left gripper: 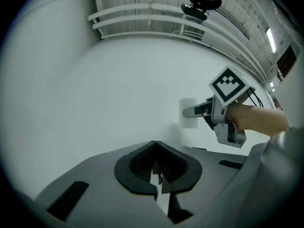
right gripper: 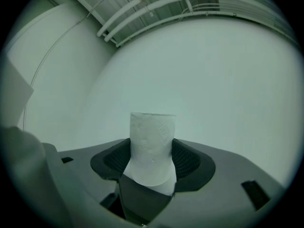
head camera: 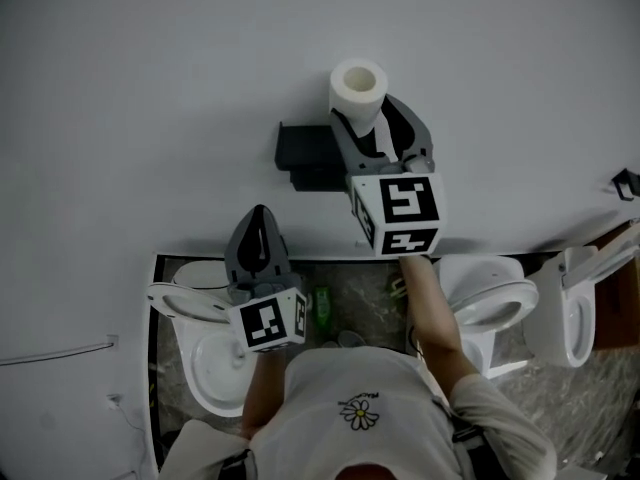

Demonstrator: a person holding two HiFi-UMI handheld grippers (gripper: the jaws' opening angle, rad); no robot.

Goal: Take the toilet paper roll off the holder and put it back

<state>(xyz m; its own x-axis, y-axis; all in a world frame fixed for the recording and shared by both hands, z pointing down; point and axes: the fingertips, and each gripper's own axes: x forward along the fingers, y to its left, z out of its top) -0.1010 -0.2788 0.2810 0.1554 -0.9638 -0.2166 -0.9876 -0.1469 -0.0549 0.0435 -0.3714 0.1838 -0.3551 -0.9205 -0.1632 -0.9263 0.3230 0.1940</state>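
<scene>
The white toilet paper roll [head camera: 358,86] is off its mount and clamped between the jaws of the right gripper [head camera: 366,120], which press on its sides. In the right gripper view the roll stands upright between the dark ribbed pads [right gripper: 187,159], its top end reaching past the jaw tips, with pale wall behind it. In the head view it is held in front of the plain white wall [head camera: 150,88], just up and to the right of the black wall-mounted holder [head camera: 308,156] — close to it, not on it.

The left gripper [head camera: 259,233] is lower and to the left, well apart from the roll. Its jaws are brought together with nothing between them; the left gripper view shows only a thin slit there. At its right side, that view also shows the right gripper with the roll against the wall.

Below, a white toilet with a raised seat [head camera: 205,368] lies under the left gripper and a second white toilet [head camera: 495,303] sits beside the person's right forearm. A green bottle [head camera: 322,308] stands between them on the mottled stone floor [head camera: 370,286].
</scene>
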